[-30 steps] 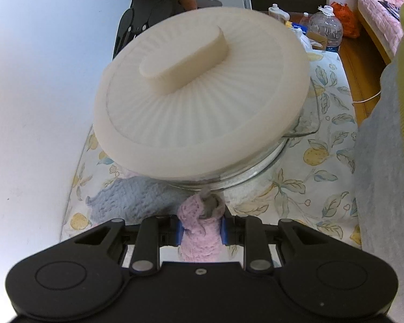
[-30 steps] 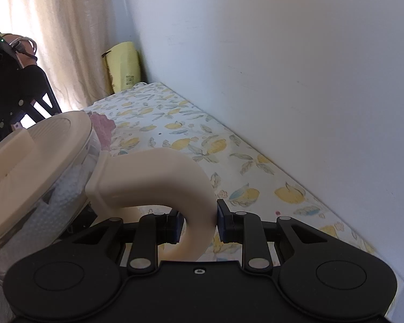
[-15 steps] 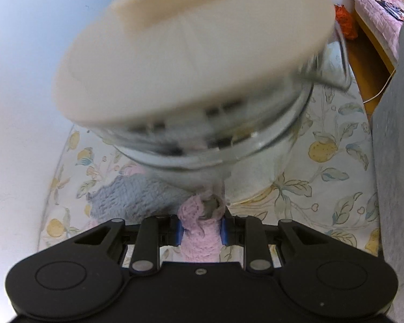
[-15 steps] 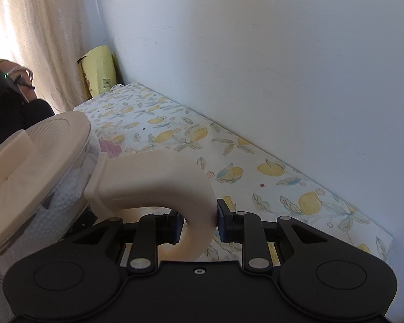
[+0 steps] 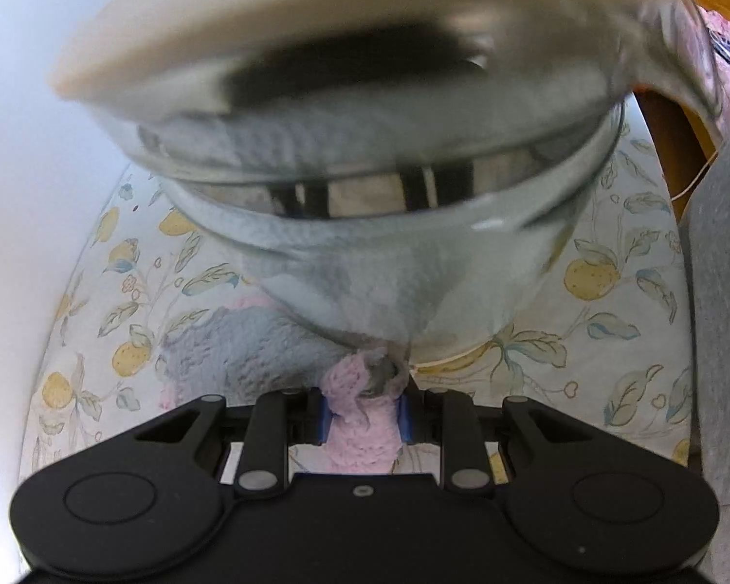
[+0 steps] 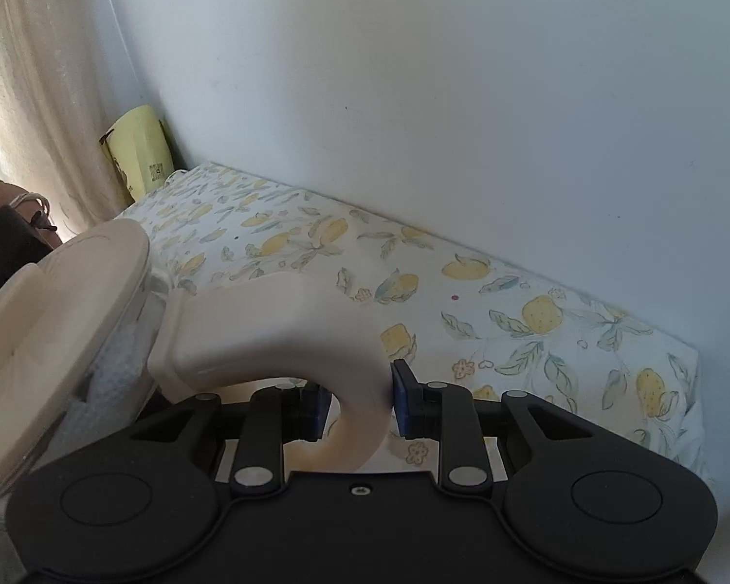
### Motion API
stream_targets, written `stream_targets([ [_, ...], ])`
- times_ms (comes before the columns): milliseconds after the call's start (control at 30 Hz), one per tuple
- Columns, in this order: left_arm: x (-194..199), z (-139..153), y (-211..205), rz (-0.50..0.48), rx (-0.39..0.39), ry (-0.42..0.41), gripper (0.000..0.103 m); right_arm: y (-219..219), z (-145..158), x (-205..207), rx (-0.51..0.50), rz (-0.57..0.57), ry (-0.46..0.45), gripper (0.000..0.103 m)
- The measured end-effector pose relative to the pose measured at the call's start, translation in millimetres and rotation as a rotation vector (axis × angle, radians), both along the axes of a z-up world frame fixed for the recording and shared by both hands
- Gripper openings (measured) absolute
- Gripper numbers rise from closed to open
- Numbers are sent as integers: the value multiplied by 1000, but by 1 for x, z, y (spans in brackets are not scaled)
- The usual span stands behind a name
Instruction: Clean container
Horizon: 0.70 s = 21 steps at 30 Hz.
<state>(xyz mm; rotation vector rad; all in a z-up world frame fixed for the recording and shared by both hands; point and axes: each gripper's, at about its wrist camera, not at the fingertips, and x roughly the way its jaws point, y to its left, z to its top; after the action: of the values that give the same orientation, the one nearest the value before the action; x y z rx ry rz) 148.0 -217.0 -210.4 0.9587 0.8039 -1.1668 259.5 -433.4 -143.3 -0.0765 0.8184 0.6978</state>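
A clear glass container [image 5: 389,224] with a cream lid [image 5: 316,14] is lifted and tilted close above my left gripper [image 5: 362,413], blurred. My left gripper is shut on a pink and grey knitted cloth [image 5: 360,423] that reaches up against the container's underside. In the right wrist view my right gripper [image 6: 357,401] is shut on the container's cream curved handle [image 6: 277,336]. The lid [image 6: 58,311] and glass wall sit at the left of that view.
A tablecloth with a lemon print [image 6: 535,321] covers the table, which stands against a white wall [image 6: 413,97]. More grey cloth [image 5: 248,345] lies on the tablecloth. A yellow-green box [image 6: 141,151] and a curtain are at the far corner.
The container has risen and tilted, coming much closer over my left gripper. The right gripper has lifted with the handle. Both grips are unchanged.
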Motion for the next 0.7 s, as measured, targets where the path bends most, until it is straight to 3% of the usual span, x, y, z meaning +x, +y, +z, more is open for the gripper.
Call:
stream_targets([
  [367,-11,47,11,-63,-17,-54,24,0,0,-18,13,-67,5,31],
  [700,-21,67,9,-133,16,-52,24,5,3,-35,-9,-118,20,31],
])
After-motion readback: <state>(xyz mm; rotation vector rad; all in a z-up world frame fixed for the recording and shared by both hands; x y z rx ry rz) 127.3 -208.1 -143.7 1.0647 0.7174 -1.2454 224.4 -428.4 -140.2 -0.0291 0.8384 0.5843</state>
